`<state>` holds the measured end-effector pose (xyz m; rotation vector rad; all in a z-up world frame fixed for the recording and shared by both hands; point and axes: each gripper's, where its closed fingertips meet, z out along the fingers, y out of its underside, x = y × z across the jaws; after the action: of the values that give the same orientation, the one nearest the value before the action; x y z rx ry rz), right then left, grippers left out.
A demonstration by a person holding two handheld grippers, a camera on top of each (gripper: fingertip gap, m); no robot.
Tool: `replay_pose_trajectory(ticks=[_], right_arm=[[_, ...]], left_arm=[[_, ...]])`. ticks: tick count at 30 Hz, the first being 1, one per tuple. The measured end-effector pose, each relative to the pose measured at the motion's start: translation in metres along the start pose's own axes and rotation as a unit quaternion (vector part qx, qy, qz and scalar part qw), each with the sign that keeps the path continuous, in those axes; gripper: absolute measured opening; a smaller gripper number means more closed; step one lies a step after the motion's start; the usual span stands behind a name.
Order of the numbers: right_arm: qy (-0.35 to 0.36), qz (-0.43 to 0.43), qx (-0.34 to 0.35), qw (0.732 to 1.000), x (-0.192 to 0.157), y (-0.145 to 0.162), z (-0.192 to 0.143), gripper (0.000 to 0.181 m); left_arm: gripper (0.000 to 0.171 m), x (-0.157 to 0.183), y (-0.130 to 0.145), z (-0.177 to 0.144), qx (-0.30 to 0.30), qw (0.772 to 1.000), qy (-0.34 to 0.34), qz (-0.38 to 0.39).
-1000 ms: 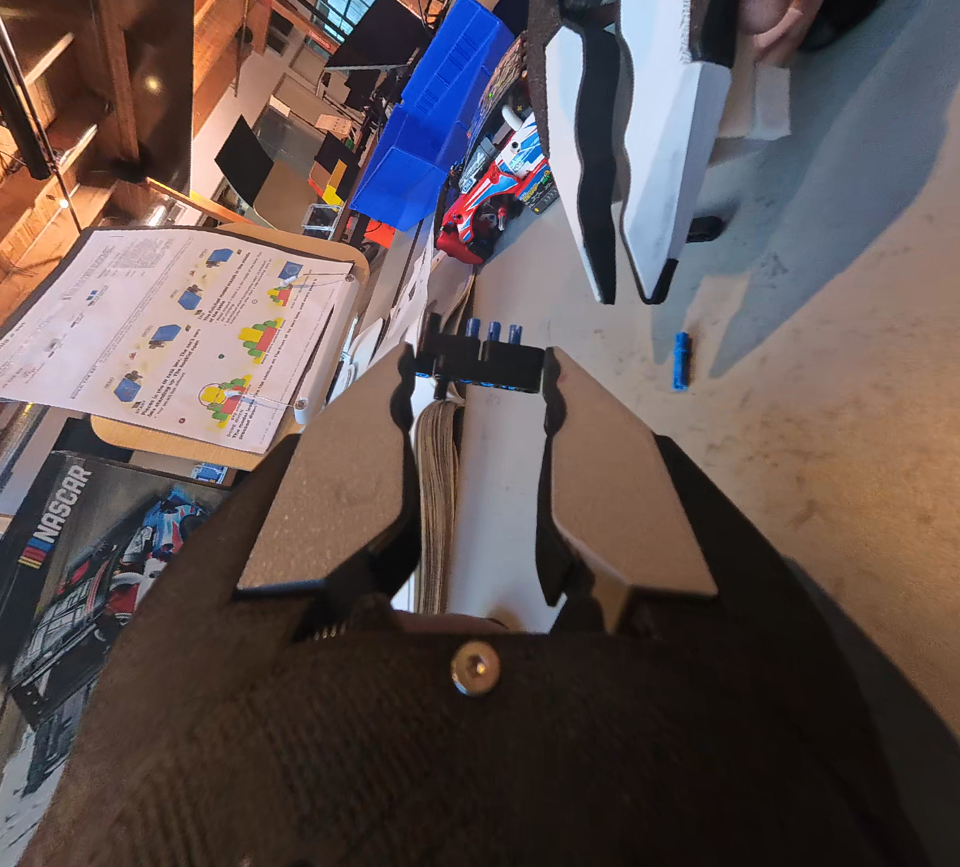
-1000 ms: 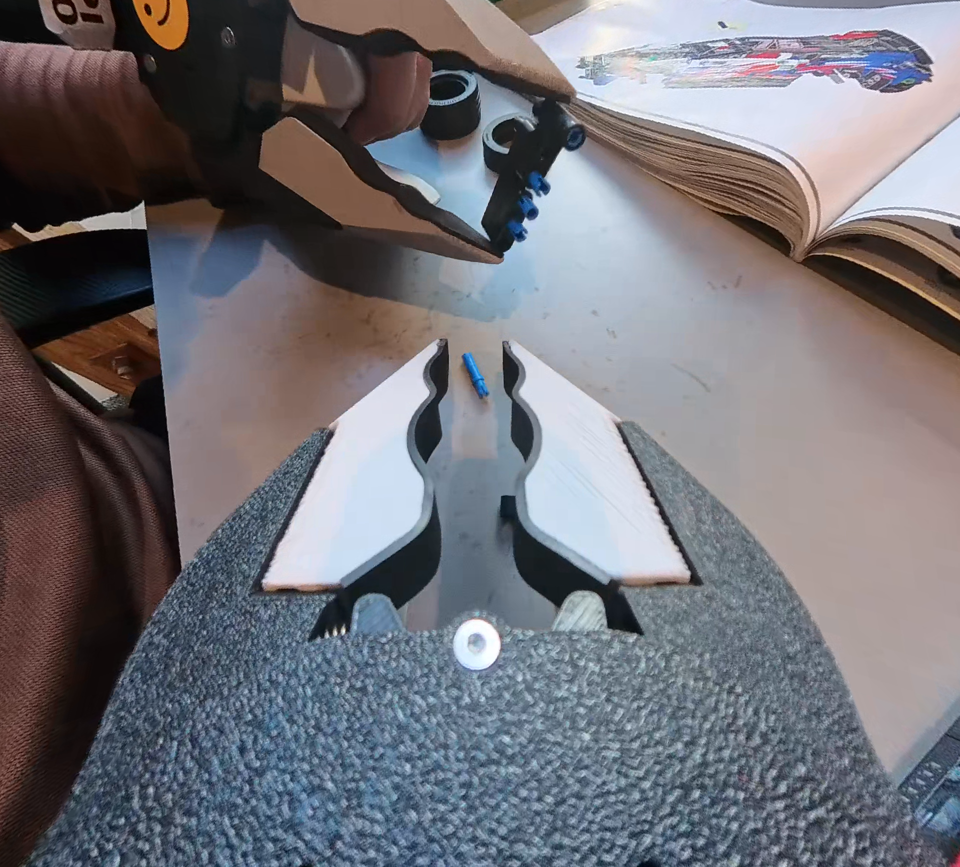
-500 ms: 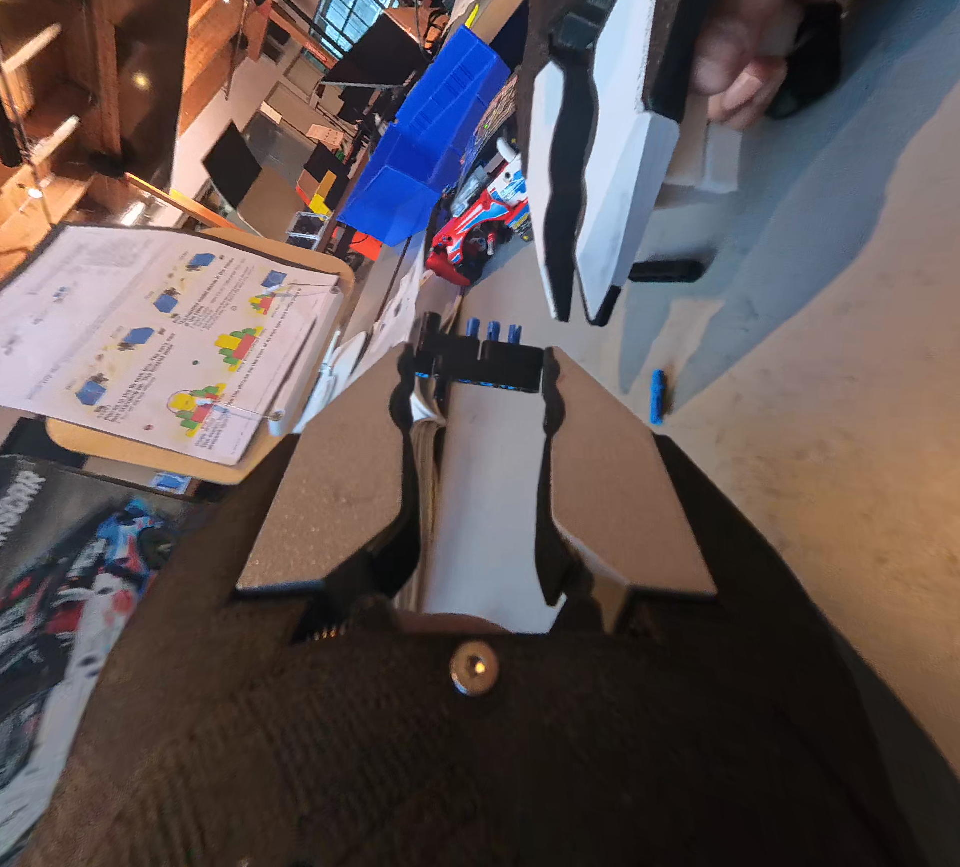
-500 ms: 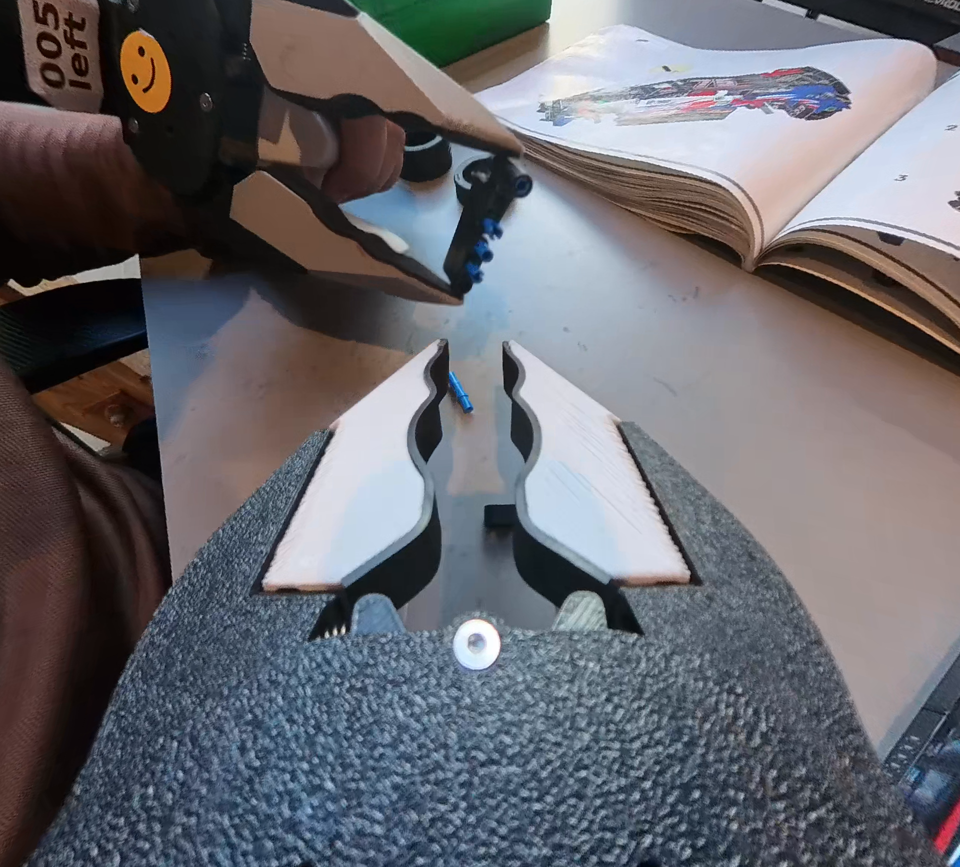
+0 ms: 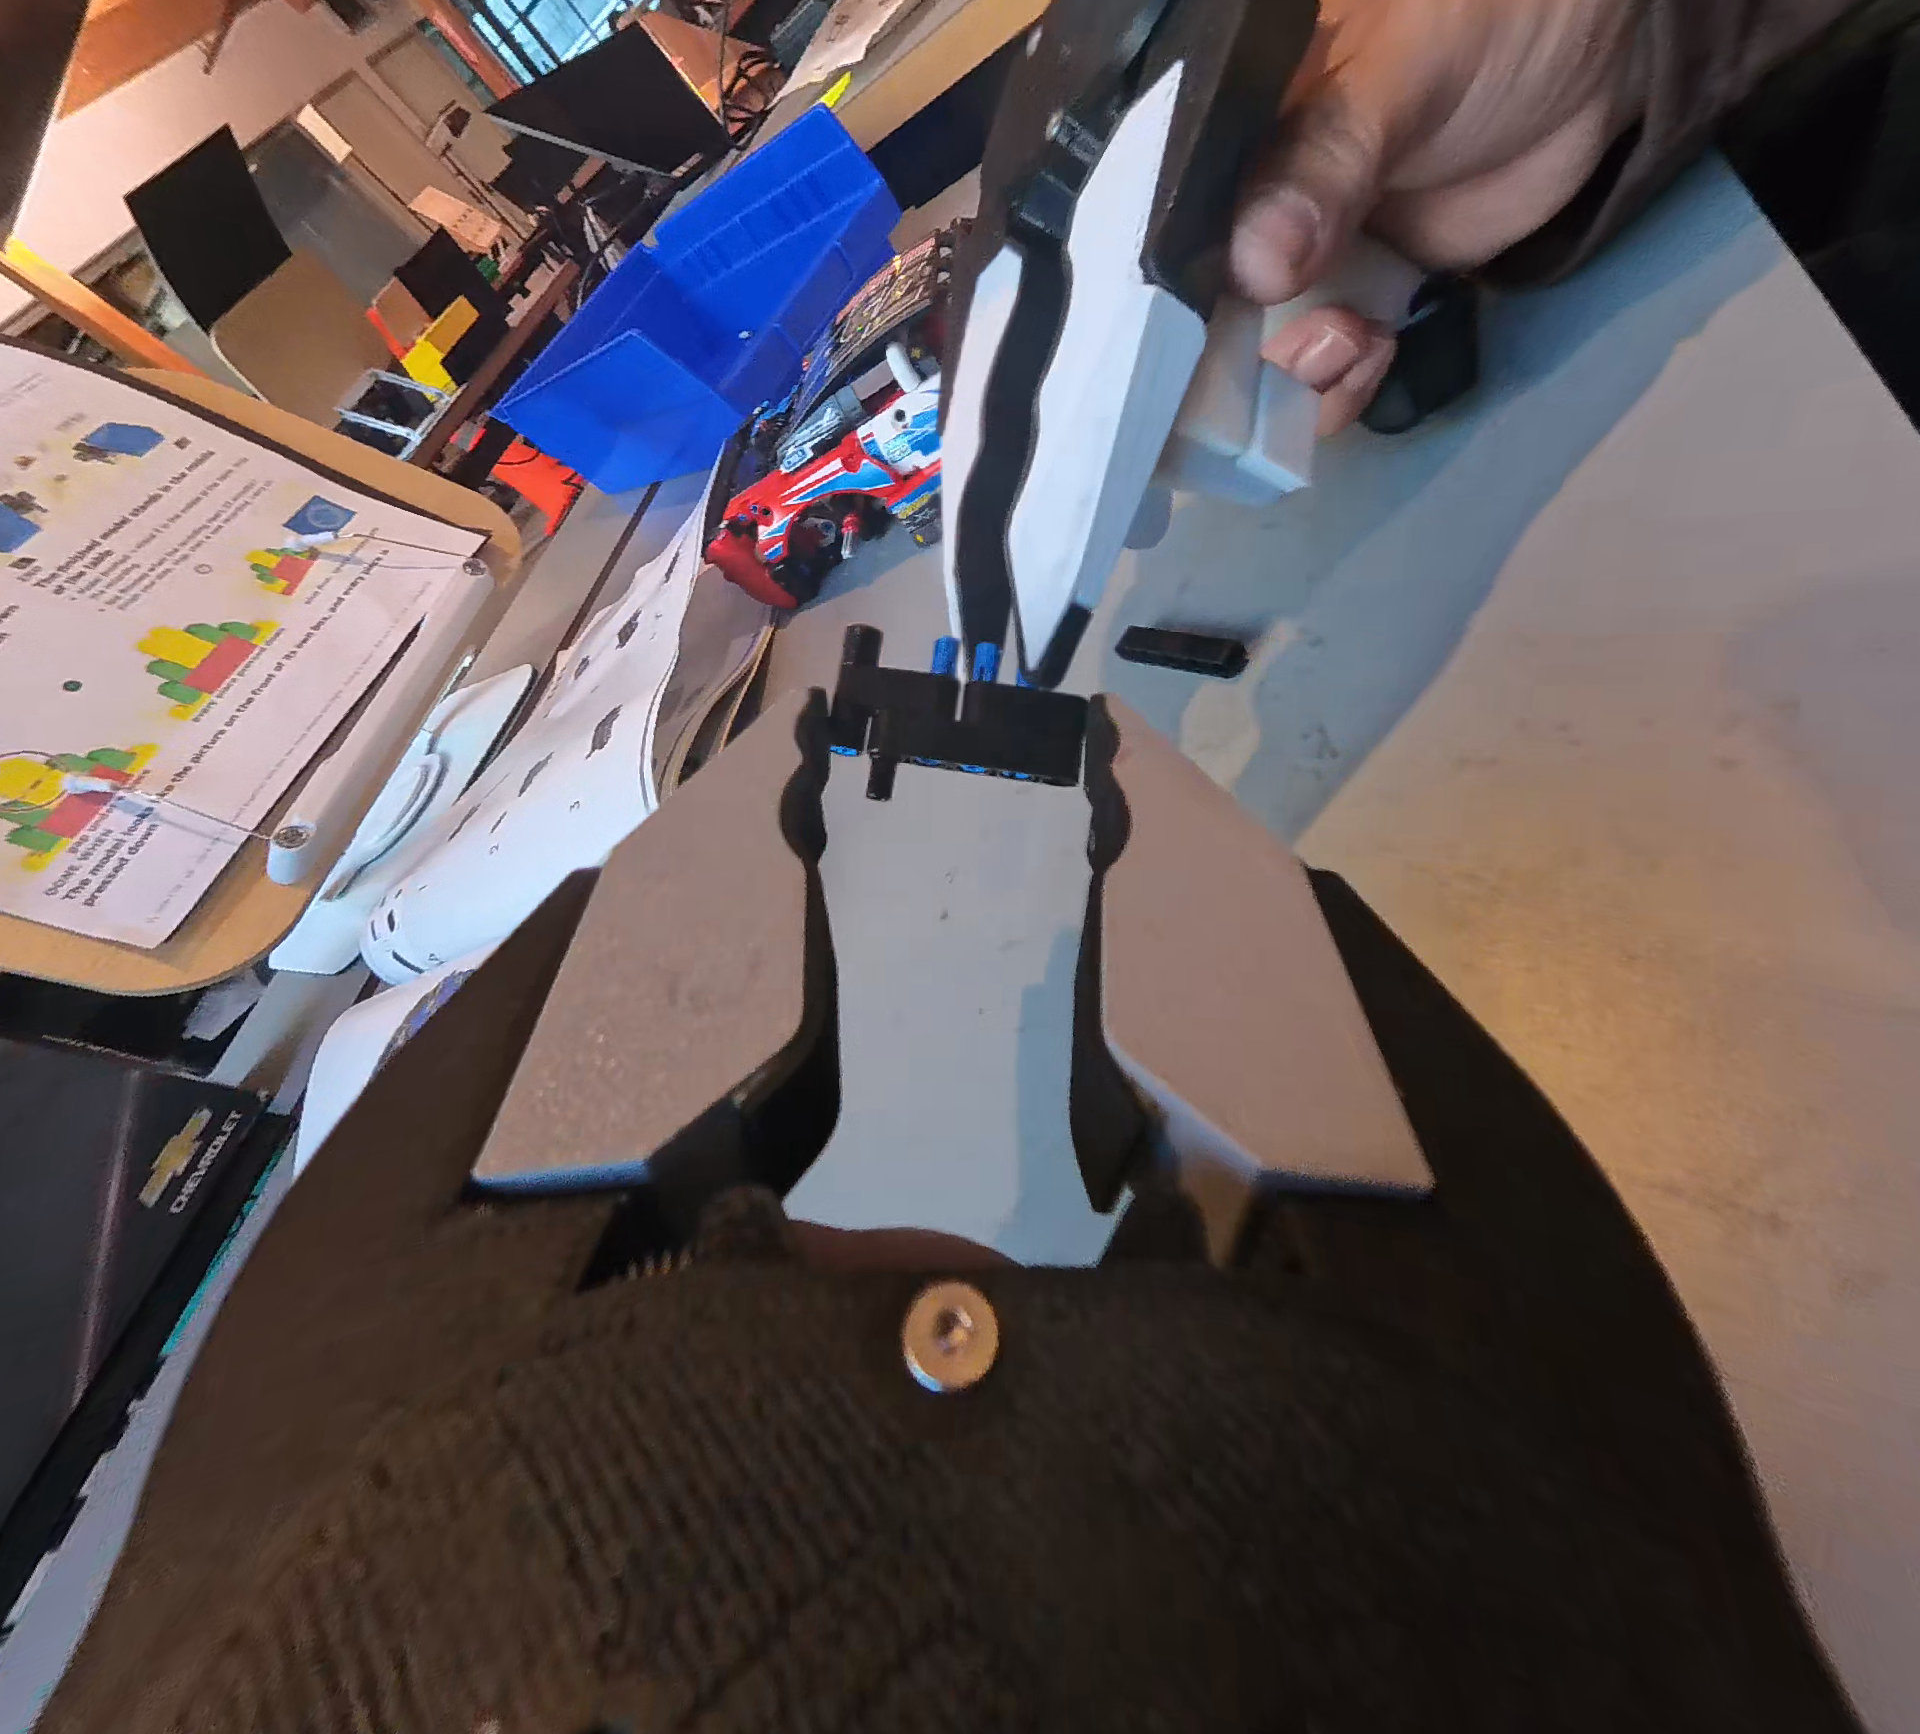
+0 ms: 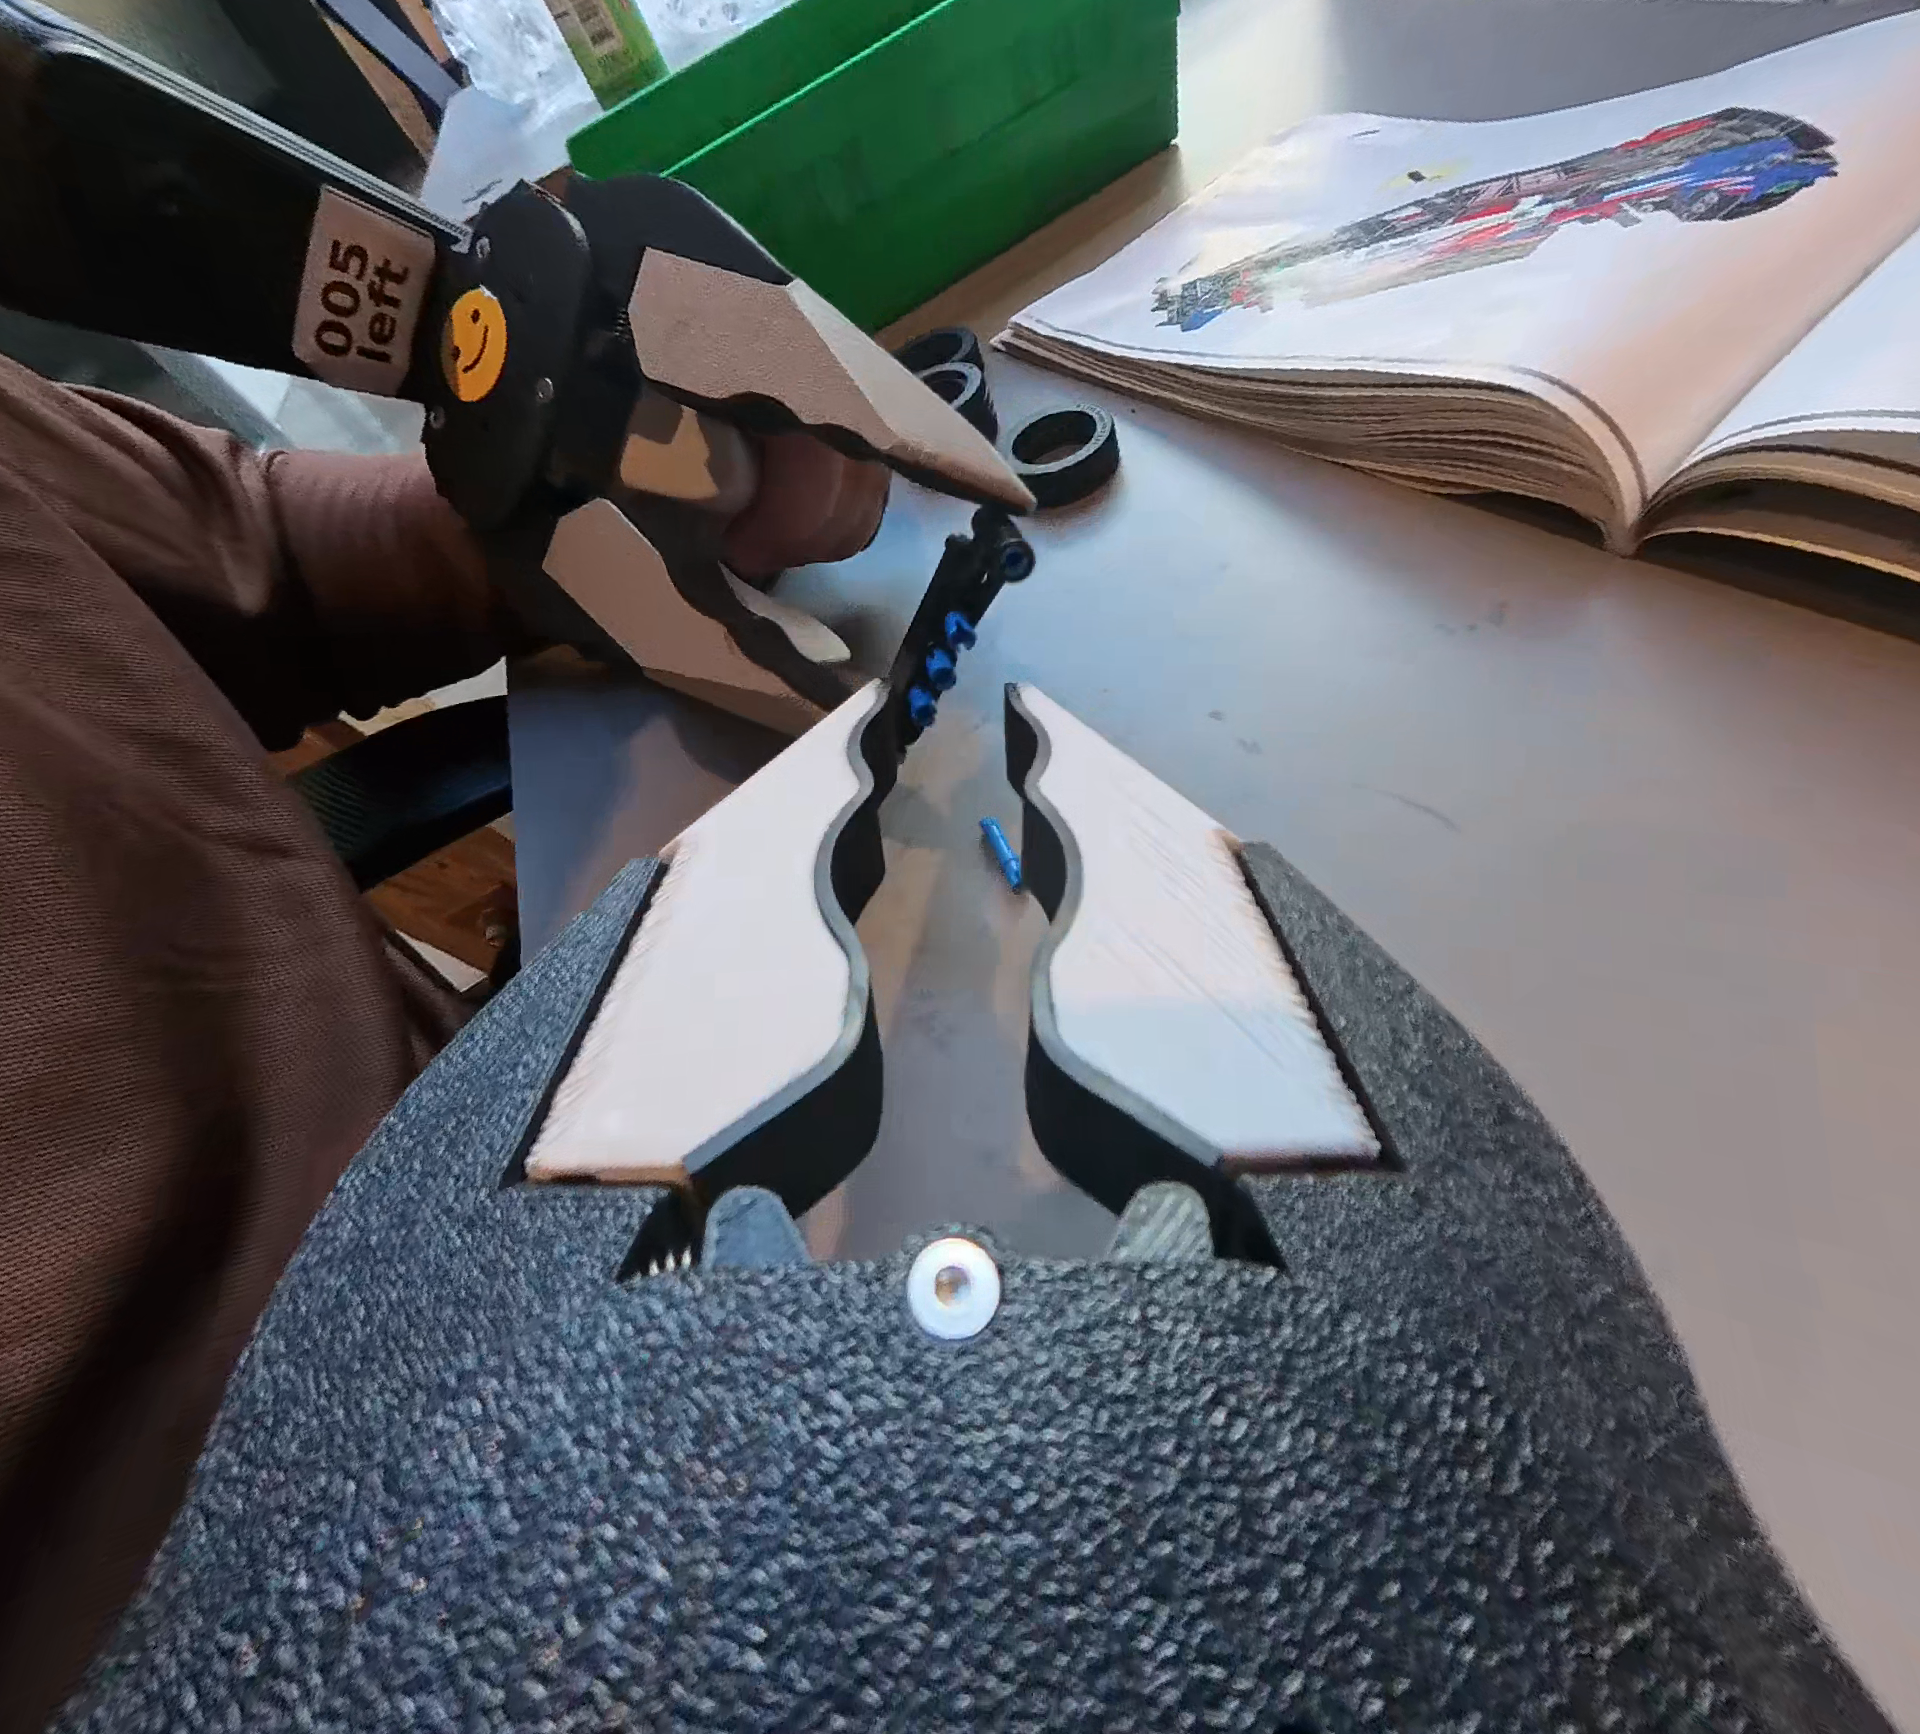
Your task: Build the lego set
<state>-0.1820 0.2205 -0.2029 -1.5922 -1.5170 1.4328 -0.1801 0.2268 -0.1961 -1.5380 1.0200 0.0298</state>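
Note:
My left gripper (image 5: 956, 734) is shut on a black lego beam (image 5: 961, 728) with several blue pins, gripped end to end between its fingertips above the grey table (image 5: 1558, 853). In the right wrist view the beam (image 6: 951, 614) stands tilted in the left gripper (image 6: 951, 604). My right gripper (image 6: 948, 697) is open and empty, its left fingertip right by the beam's lower end. In the left wrist view the right gripper (image 5: 1013, 656) points down at the beam's pins. A loose blue pin (image 6: 1000, 851) lies on the table between the right fingers.
A short black beam (image 5: 1181, 650) lies on the table beyond the grippers. Black tyres (image 6: 1062, 453) sit near an open instruction book (image 6: 1455, 282) and a green bin (image 6: 914, 84). A red model car (image 5: 831, 489), a blue bin (image 5: 717, 334) and a clipboard (image 5: 156, 645) stand further off. Left tips and right tips are each some 20 cm from the red model car (image 5: 831, 489).
My right gripper has moved forward to the held beam, so its tips now sit at the blue pins and the loose pin lies back between its fingers. The left gripper keeps its hold.

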Motion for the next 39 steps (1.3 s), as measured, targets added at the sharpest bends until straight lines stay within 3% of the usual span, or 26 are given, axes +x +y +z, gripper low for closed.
replay_pose_trajectory(ticks=[11,19,28,32,39], right_arm=[[0.046,-0.085,-0.047,0.994,-0.001,0.02,0.004,0.022],[0.073,-0.099,0.028,0.992,0.0,0.003,-0.011,0.019],[0.022,-0.042,0.134,0.99,0.005,-0.026,-0.028,0.02],[0.026,-0.023,0.141,0.989,0.012,-0.029,-0.028,0.022],[0.118,-0.065,0.112,0.984,0.027,-0.026,-0.028,0.029]], left_arm=[[0.046,-0.024,0.018,-0.002,-0.023,0.997,-0.067,0.037],[0.046,-0.043,0.02,-0.004,-0.01,0.99,-0.128,0.062],[0.047,-0.064,0.037,0.013,-0.029,0.987,-0.155,0.025],[0.046,-0.063,0.025,0.021,-0.012,0.988,-0.154,0.028],[0.046,-0.045,0.0,0.019,0.024,0.986,-0.145,0.085]])
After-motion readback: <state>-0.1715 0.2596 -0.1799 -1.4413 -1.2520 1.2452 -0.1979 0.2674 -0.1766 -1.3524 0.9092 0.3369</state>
